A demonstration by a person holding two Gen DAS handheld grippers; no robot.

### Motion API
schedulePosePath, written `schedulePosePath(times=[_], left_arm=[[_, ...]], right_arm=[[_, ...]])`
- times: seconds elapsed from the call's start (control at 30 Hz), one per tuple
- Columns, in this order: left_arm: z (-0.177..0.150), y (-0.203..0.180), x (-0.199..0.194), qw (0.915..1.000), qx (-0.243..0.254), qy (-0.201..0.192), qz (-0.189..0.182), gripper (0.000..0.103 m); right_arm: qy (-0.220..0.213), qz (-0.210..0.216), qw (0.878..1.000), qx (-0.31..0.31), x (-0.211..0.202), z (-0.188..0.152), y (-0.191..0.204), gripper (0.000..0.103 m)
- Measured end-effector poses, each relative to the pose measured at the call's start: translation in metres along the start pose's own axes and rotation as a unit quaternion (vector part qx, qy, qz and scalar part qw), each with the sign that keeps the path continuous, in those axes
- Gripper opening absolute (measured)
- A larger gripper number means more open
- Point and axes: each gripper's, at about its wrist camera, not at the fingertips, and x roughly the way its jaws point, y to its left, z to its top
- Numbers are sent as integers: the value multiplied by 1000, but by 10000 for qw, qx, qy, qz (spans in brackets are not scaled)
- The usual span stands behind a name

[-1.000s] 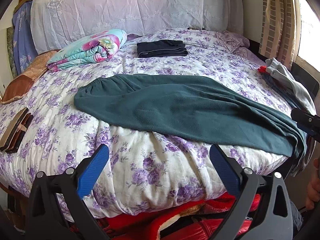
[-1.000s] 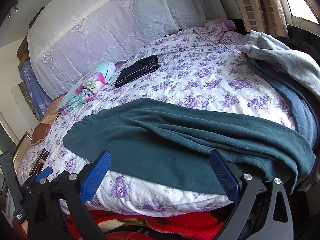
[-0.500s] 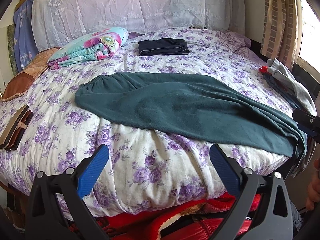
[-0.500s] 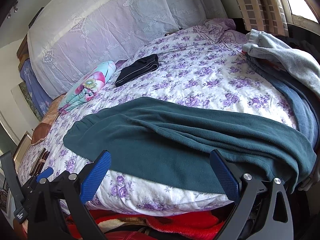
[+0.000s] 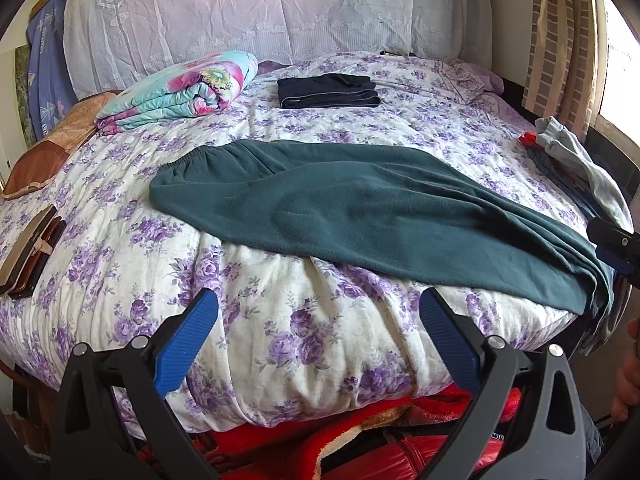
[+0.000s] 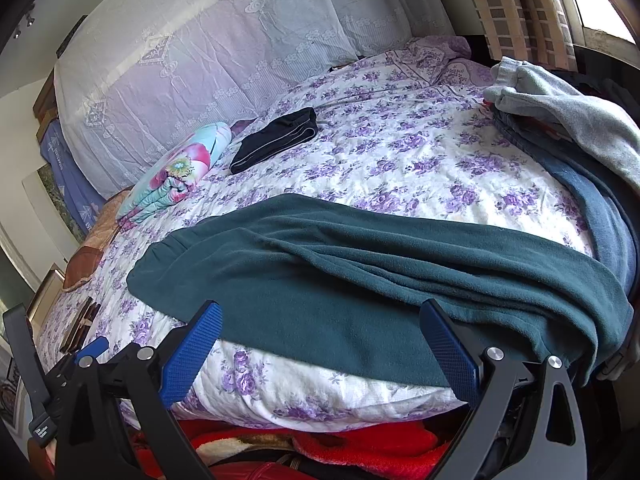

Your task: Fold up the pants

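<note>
Left wrist view, left to right. Far left of the left gripper [image 5: 318,334]: a stack of brown flat items [image 5: 26,254] at the bed edge, kind not determinable. Ahead and left: a folded floral quilt [image 5: 184,90] near the lace-covered headboard [image 5: 280,12]. Ahead, beyond the pants: a folded dark garment [image 5: 328,91]. Directly ahead, lying flat across the floral bedspread [image 5: 280,300]: the dark green fleece pants [image 5: 360,212], waistband to the left, legs running right and draping over the bed edge. Far right: a grey garment [image 5: 580,160] on a pile, a curtain [image 5: 560,40] behind it, and part of a hand [image 5: 628,376] at the frame edge. Nothing lies between the left gripper and the pants; bare bedspread separates them. A red blanket [image 5: 360,436] shows below the bed edge. The left gripper's jaws stand wide apart and hold nothing.

Right wrist view. The left gripper's body shows at the lower left. The right gripper [image 6: 320,340] is just short of the near hem of the pants [image 6: 360,280], jaws spread wide, empty. A blue garment [image 6: 600,208] and the grey garment [image 6: 560,112] lie to the right.

Compared with a second ago: the left wrist view sits slightly higher, showing more bedspread before the pants. The right wrist view is almost unchanged. Pants position unchanged; both grippers as open as before.
</note>
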Motion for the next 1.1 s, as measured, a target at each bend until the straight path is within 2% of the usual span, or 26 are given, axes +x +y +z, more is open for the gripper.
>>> schedulePosePath(times=[1.1], left_arm=[[-2, 1, 2, 10000, -17, 30, -9, 98]], right_arm=[[45, 8, 10000, 16, 3, -3, 0, 100]])
